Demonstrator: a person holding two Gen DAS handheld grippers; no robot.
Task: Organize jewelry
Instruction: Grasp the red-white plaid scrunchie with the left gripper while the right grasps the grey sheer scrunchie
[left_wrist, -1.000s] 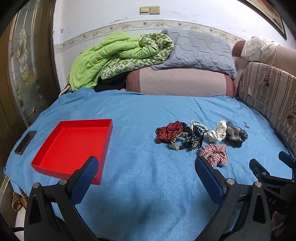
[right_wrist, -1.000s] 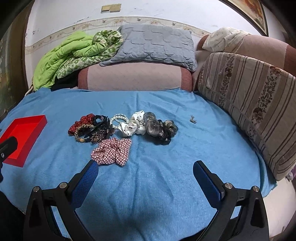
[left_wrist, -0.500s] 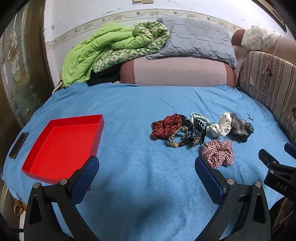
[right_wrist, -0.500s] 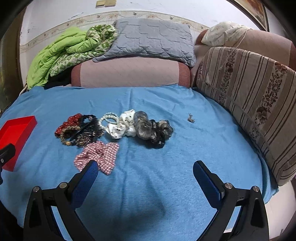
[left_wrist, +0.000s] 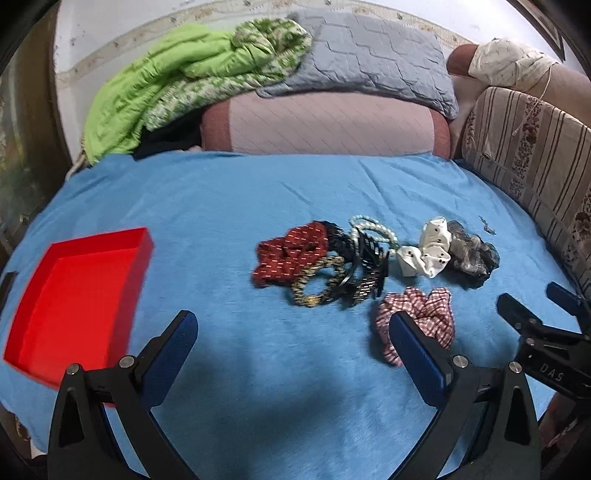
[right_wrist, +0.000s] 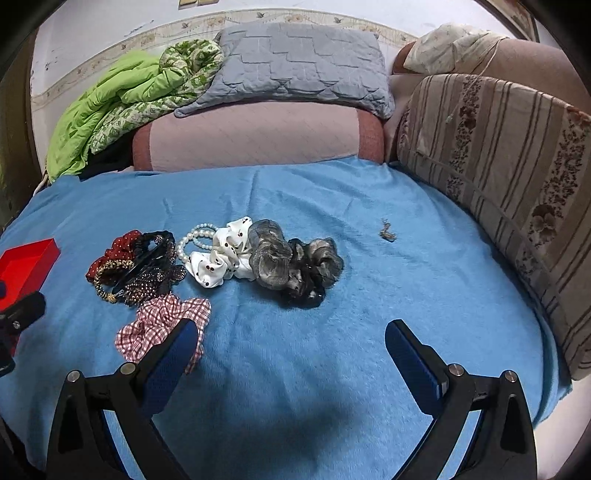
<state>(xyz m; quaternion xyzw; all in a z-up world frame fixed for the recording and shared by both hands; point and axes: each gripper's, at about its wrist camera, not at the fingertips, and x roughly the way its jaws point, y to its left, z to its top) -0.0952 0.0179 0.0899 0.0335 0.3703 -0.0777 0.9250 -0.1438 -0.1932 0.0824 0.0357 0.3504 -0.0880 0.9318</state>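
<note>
**Nothing sorted yet: tray empty, both grippers open**

Every accessory lies on the blue blanket (left_wrist: 229, 206), well right of the red tray (left_wrist: 74, 291), which holds nothing. The cluster comprises a red scrunchie (left_wrist: 288, 254), gold band (left_wrist: 317, 280), black clip (left_wrist: 365, 258), pearl bracelet (right_wrist: 199, 236), white scrunchie (right_wrist: 221, 258), grey scrunchie (right_wrist: 291, 262) and, nearest the tools, a checked scrunchie (right_wrist: 162, 321). Left gripper (left_wrist: 291, 332) and right gripper (right_wrist: 291, 339) hover with jaws spread wide, holding nothing. All transfers remain. Items in the cluster overlap, so lifting one may drag a neighbour. Pillows (right_wrist: 299, 66) and a green quilt (left_wrist: 166, 88) lie beyond, clear of the path to the tray.
</note>
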